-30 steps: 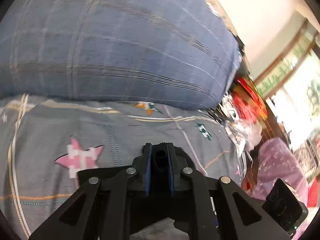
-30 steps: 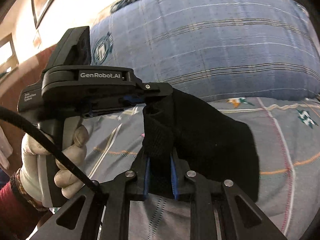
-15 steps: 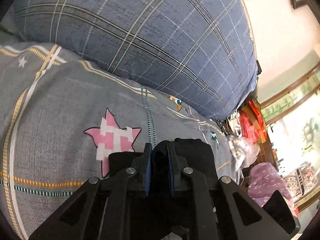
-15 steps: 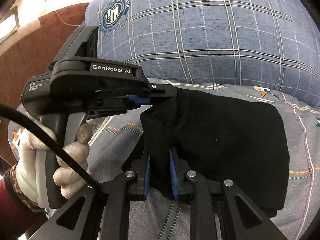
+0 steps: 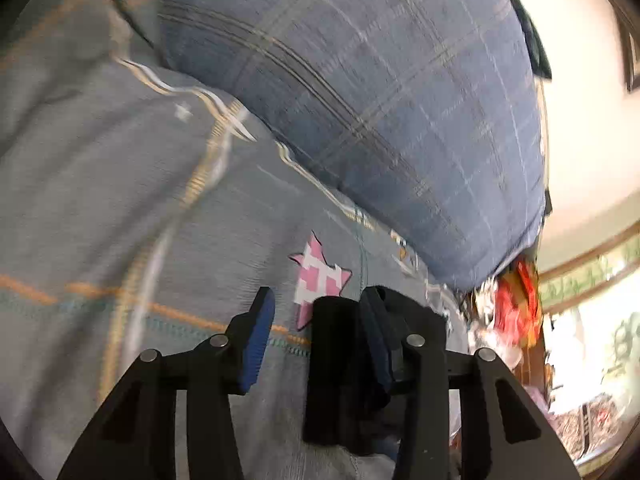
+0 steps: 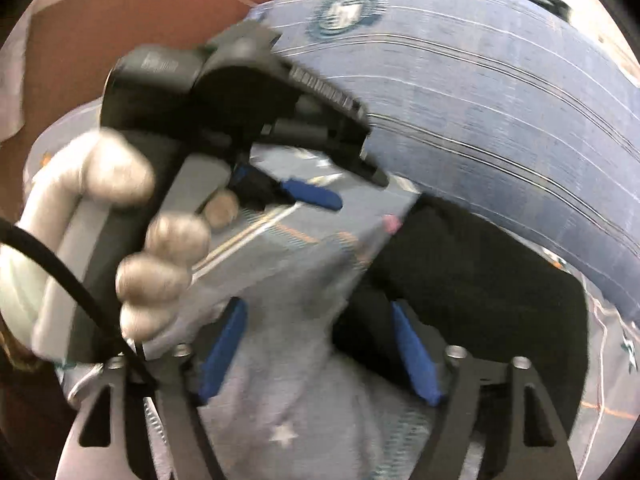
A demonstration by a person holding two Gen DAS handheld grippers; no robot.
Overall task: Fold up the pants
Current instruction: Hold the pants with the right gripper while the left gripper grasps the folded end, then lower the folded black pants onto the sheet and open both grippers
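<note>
The black pants lie folded on the grey patterned bedsheet, below the blue pillow. My right gripper is opening; the cloth's left edge rests against its right pad, and its left pad is clear. In the left wrist view a fold of the black pants hangs against the right finger of my left gripper. Its jaws are also opening, with a gap to the left pad. In the right wrist view the left gripper shows in a white-gloved hand, just left of the pants.
A big blue plaid pillow lies along the far side of the bed. A pink star marks the sheet. A brown headboard is at the upper left. Red and shiny clutter sits past the bed's right edge.
Both grippers were shut on the black pants; now both stand open. Both hands came down toward the sheet and rolled, and the pants now rest on the bed.
</note>
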